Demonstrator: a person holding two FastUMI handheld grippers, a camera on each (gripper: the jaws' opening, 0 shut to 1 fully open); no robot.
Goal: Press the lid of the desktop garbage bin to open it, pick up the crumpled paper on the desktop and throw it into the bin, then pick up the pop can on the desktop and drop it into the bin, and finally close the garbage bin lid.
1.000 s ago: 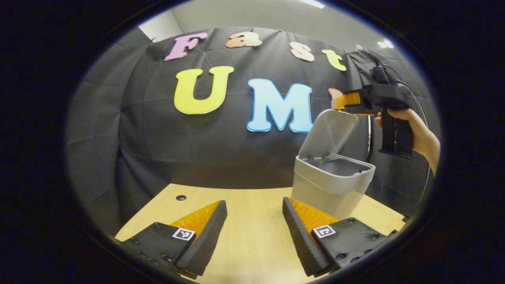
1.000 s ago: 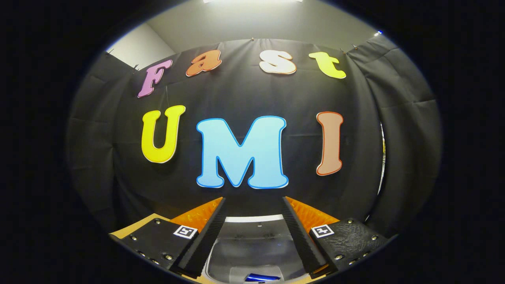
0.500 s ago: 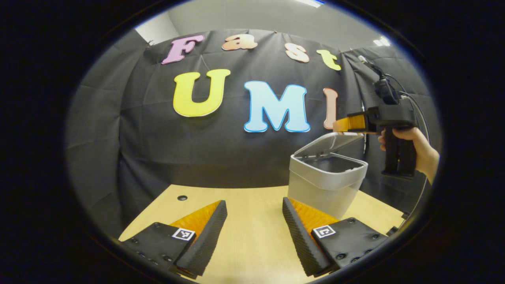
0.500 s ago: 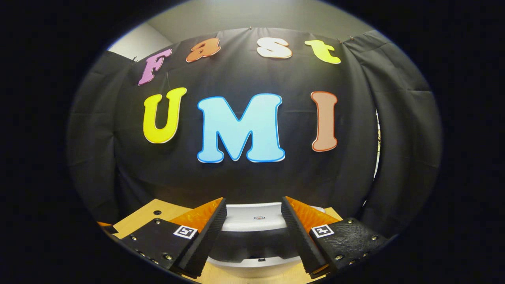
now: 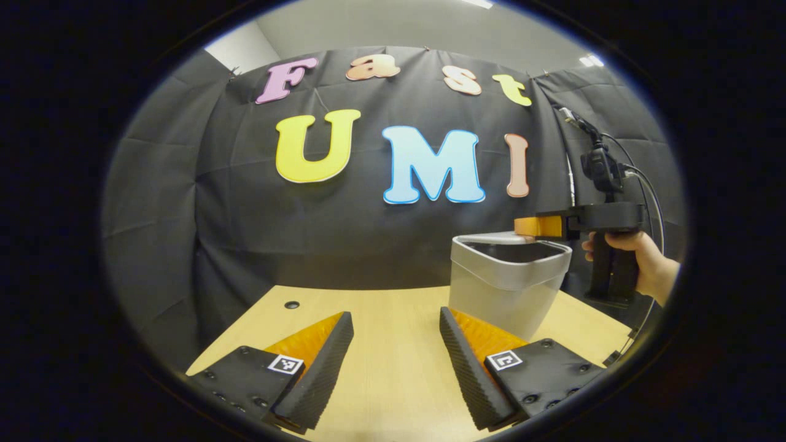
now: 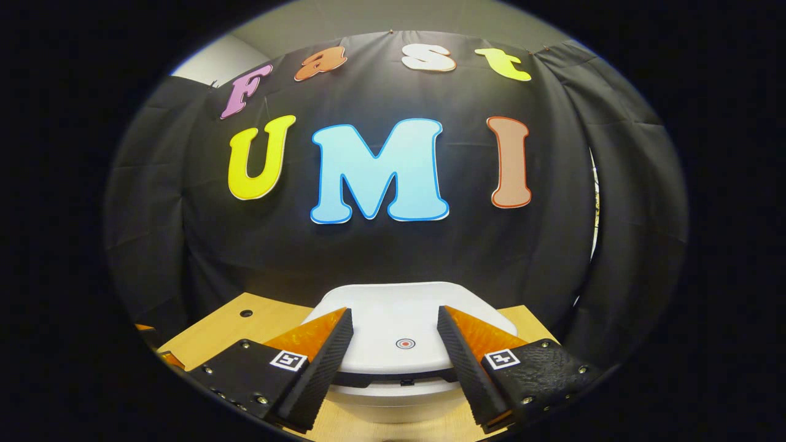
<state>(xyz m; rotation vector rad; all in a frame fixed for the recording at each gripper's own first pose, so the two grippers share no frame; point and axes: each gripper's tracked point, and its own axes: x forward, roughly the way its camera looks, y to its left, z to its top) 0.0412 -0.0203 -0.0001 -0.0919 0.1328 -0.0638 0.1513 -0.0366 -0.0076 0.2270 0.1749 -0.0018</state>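
The lid (image 6: 399,319) has come down from upright and now lies almost flat on the one bin (image 5: 500,288), which stands on the table (image 5: 381,344). The right gripper (image 6: 395,350) is open, its fingers over the lid. The left gripper (image 5: 396,362) is open and empty above the table.

We see even overhead light, ceiling fixtures (image 5: 485,3) glaring at the top edge in the left gripper view. Both views are sharp at centre, with strong fisheye bending and dimming toward the edges. The worktop (image 5: 393,319) is bright and the lid (image 6: 399,319) shows soft glare. Shadows are faint; no motion blur.
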